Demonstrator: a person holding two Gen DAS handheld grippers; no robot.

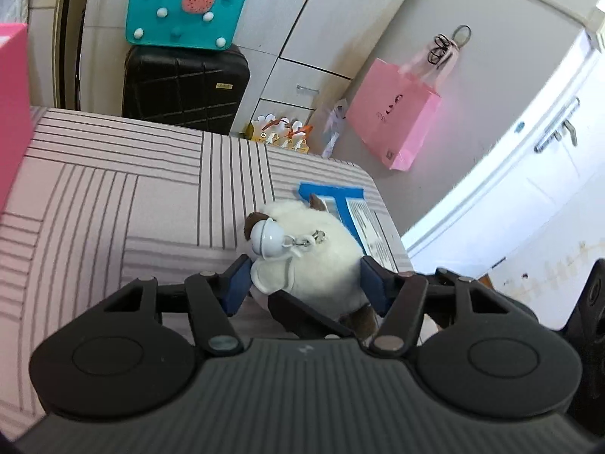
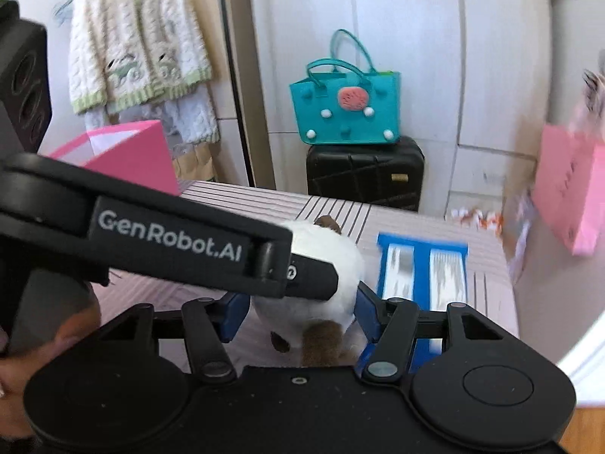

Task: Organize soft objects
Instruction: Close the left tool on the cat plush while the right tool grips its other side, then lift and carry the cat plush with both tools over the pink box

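A white plush toy (image 1: 321,249) with brown ears and feet and a white bell (image 1: 264,234) on a clip sits between the blue pads of my left gripper (image 1: 306,283), which is closed on its body above the striped bed (image 1: 113,189). In the right wrist view the same plush (image 2: 332,265) also lies between the blue pads of my right gripper (image 2: 298,314), which press on its sides. The left gripper's black body (image 2: 170,242) crosses in front of the toy there.
A blue-framed card (image 1: 340,196) lies on the bed by the plush. A pink box (image 2: 124,155) stands at the bed's left. A teal handbag (image 1: 185,7) sits on a black suitcase (image 1: 185,87) beyond the bed. A pink paper bag (image 1: 393,113) hangs on the cabinet.
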